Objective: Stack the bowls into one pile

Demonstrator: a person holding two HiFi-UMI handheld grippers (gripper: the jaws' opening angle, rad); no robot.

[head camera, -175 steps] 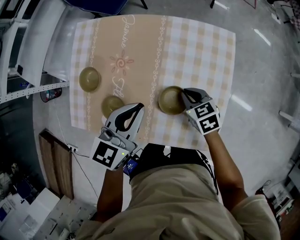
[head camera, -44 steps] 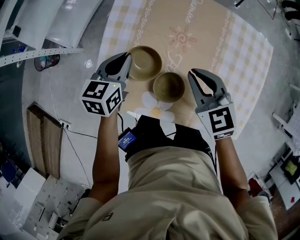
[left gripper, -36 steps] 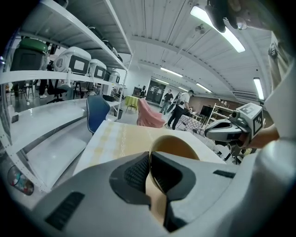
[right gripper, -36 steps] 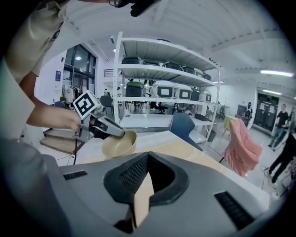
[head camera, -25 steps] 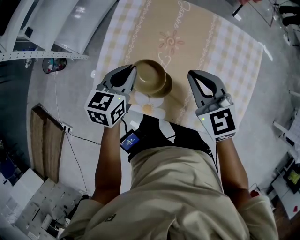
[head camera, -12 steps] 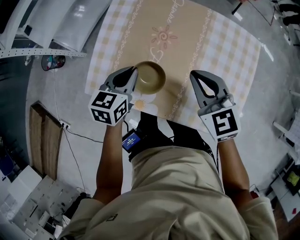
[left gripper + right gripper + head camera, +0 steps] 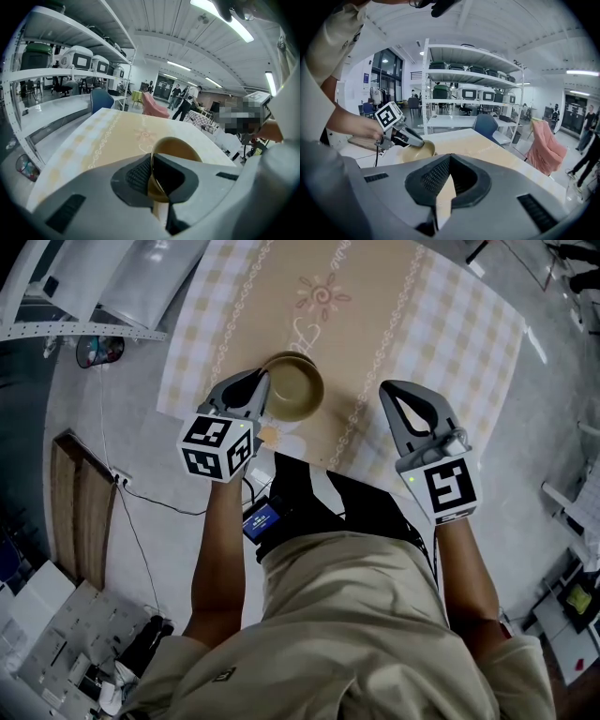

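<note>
Clamping the left rim of a brown bowl [image 7: 294, 390], the left gripper [image 7: 262, 390] has its jaws shut on the thin wall, one pad inside and one outside, as the left gripper view shows edge-on. The bowl sits upright over the near left part of a checked tablecloth [image 7: 441, 324] with a sun pattern down its beige middle, close to the cloth's near edge. A second rim seems to show just behind the bowl's far side in the head view, but whether another bowl lies nested under it cannot be told, nor whether the bowl rests on the cloth or hangs just above it. The right gripper [image 7: 397, 393] is well apart from the bowl, over the cloth's near right part, its jaws closed together with nothing between them. A person [image 7: 356, 615] in a beige shirt holds both grippers.
</note>
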